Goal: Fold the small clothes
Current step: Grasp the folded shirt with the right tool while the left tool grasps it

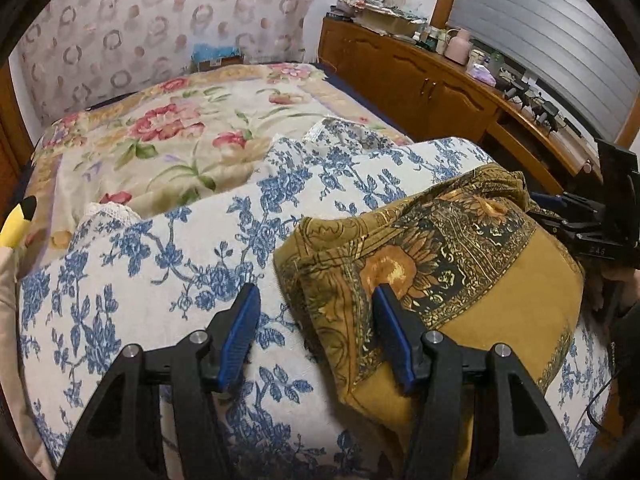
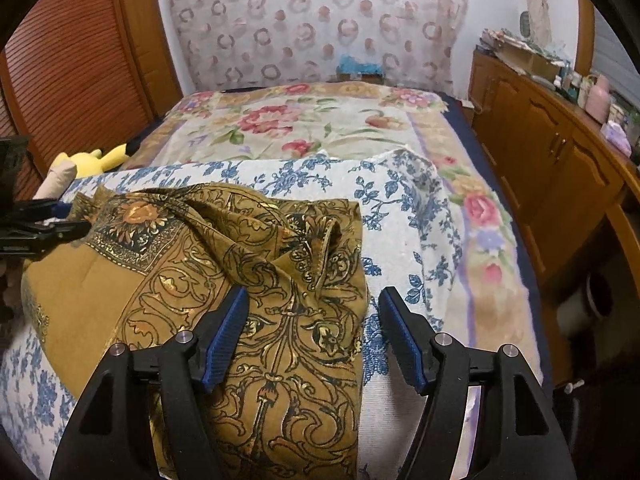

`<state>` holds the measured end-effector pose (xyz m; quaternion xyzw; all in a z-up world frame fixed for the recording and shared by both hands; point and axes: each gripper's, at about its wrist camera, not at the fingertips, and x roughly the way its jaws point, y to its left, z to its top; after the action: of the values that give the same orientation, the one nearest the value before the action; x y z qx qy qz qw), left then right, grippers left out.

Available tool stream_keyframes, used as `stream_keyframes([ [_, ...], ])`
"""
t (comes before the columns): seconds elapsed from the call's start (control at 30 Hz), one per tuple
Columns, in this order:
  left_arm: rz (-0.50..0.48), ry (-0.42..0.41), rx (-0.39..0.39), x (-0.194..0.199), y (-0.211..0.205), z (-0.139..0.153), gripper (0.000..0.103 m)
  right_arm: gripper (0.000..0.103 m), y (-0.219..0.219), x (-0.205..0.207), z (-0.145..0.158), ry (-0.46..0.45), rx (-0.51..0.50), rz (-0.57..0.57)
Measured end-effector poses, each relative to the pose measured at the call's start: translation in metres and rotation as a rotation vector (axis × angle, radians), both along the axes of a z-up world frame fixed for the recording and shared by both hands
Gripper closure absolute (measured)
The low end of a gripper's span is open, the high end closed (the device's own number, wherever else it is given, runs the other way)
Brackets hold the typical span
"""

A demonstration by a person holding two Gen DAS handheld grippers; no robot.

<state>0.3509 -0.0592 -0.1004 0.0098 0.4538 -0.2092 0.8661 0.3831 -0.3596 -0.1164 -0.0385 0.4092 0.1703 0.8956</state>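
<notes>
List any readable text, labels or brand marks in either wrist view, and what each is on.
No text reads clearly.
Embossed marks on the right gripper body in the left wrist view: too small and blurred to read.
Bottles and boxes on the wooden cabinet: any labels too small to read.
Mustard patterned cloth and blue floral sheet: ornament only, no lettering.

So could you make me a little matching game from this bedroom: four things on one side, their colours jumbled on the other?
Things:
1. scarf
2. plush toy
3. cloth under the scarf
4. jug on the sideboard

Colours:
A. white with blue flowers
B. pale pink
C. mustard with dark ornament
D. yellow

Pairs: 1-C, 2-D, 3-A, 4-B
</notes>
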Motion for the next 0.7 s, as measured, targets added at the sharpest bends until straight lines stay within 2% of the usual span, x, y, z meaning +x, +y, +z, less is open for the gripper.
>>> stream_keyframes([
  [0.13, -0.005, -0.001, -0.016, 0.002, -0.001, 0.002, 0.045, 0.034, 0.0, 0.002, -0.001, 0.023, 0.022, 0.026],
  [0.2, -0.005, 0.003, -0.038, 0.002, 0.0, 0.002, 0.047, 0.038, 0.003, 0.002, 0.0, 0.03, 0.031, 0.058],
  [0.27, -0.018, 0.009, -0.06, 0.003, 0.001, 0.002, 0.058, 0.048, 0.005, 0.002, 0.0, 0.039, 0.036, 0.074],
  [0.3, -0.022, 0.013, -0.068, 0.004, 0.001, 0.003, 0.061, 0.051, 0.007, 0.001, 0.0, 0.042, 0.04, 0.085],
  [0.33, -0.024, 0.014, -0.074, 0.004, 0.0, 0.003, 0.066, 0.058, 0.008, 0.001, 0.0, 0.046, 0.046, 0.096],
  [0.37, -0.027, 0.008, -0.078, 0.003, -0.001, 0.003, 0.077, 0.063, 0.009, 0.0, 0.0, 0.05, 0.051, 0.107],
  [0.4, -0.037, -0.001, -0.081, 0.001, -0.003, 0.004, 0.083, 0.066, 0.01, -0.001, 0.0, 0.052, 0.055, 0.119],
  [0.47, -0.044, -0.005, -0.083, -0.001, -0.004, 0.008, 0.092, 0.08, 0.009, -0.001, 0.001, 0.062, 0.077, 0.134],
  [0.57, -0.047, -0.041, -0.092, -0.009, -0.002, 0.022, 0.095, 0.092, 0.007, -0.007, 0.008, 0.039, 0.094, 0.136],
  [0.7, -0.046, -0.108, -0.126, -0.027, 0.003, 0.047, 0.095, 0.095, 0.007, -0.024, 0.029, -0.048, 0.113, 0.122],
])
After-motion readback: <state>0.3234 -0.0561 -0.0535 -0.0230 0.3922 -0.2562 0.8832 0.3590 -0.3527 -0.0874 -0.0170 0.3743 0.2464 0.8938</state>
